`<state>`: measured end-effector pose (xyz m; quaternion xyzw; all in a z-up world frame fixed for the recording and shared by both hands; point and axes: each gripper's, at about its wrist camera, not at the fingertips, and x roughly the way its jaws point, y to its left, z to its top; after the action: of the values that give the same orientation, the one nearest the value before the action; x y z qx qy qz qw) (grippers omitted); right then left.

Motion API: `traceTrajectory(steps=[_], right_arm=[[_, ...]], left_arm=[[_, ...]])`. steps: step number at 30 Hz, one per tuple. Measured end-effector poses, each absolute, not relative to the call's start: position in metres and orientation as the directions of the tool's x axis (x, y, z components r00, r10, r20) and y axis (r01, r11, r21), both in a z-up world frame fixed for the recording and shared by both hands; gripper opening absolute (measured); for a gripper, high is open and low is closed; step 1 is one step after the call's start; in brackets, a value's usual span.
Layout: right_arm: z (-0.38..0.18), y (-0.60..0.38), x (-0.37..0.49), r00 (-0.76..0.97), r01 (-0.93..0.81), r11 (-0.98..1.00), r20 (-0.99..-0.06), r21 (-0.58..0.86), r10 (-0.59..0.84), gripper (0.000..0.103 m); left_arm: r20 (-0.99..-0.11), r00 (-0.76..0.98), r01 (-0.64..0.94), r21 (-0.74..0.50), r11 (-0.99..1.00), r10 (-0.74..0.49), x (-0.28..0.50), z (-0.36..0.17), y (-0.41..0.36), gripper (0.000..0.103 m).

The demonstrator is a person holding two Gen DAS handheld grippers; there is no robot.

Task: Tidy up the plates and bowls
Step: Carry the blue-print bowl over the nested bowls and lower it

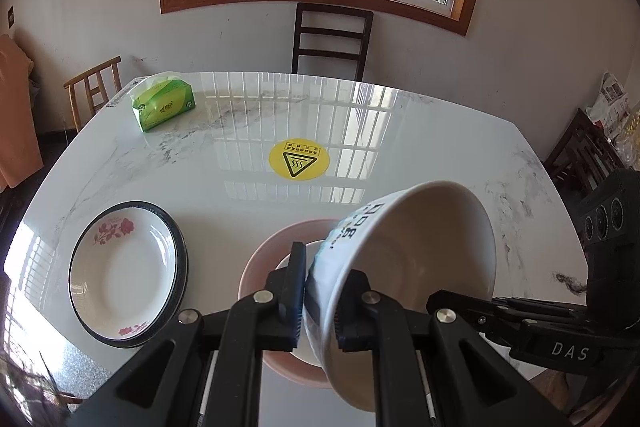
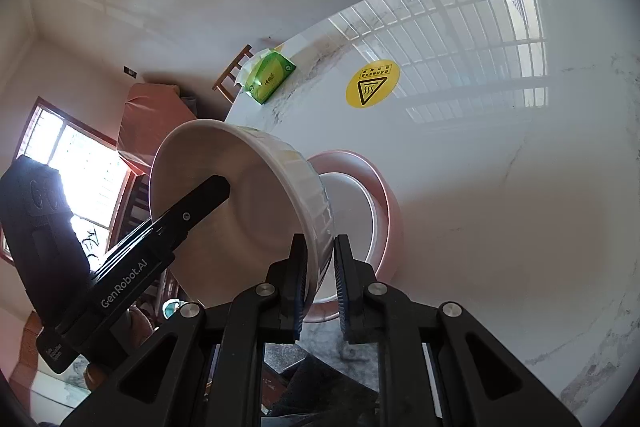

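A white bowl (image 1: 420, 247) with dark lettering on its side hangs tilted above a pink dish (image 1: 272, 251) with a white inside. My left gripper (image 1: 320, 307) is shut on the bowl's near rim, one pad outside and one inside. In the right wrist view my right gripper (image 2: 320, 267) is shut on the opposite rim of the same bowl (image 2: 240, 179), over the pink dish (image 2: 384, 195). The left gripper's finger (image 2: 200, 199) reaches into the bowl there. A white plate (image 1: 124, 267) with red flowers and a black rim lies to the left.
The marble table (image 1: 400, 131) carries a green tissue pack (image 1: 164, 103) at the far left and a yellow warning sticker (image 1: 299, 159) in the middle. A dark chair (image 1: 332, 39) stands behind the table and a wooden chair (image 1: 94, 87) at its left corner.
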<state>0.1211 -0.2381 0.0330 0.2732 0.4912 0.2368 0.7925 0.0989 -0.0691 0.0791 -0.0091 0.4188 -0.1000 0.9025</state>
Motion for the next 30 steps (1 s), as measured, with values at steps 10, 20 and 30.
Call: traceTrajectory(steps=[10, 20, 30], right_arm=[[0.028, -0.236, 0.112, 0.402, -0.103, 0.737, -0.65, 0.668, 0.645, 0.014], [0.026, -0.232, 0.11, 0.394, -0.1, 0.741, -0.658, 0.664, 0.642, 0.015], [0.022, -0.229, 0.11, 0.382, -0.086, 0.745, -0.668, 0.662, 0.638, 0.015]], left_arm=[[-0.774, 0.605, 0.167, -0.106, 0.98, -0.187, 0.092, 0.072, -0.062, 0.012], [-0.802, 0.559, 0.154, -0.147, 0.977, -0.209, 0.097, 0.063, -0.054, 0.013], [-0.829, 0.518, 0.136, -0.164, 0.977, -0.211, 0.106, 0.052, -0.053, 0.013]])
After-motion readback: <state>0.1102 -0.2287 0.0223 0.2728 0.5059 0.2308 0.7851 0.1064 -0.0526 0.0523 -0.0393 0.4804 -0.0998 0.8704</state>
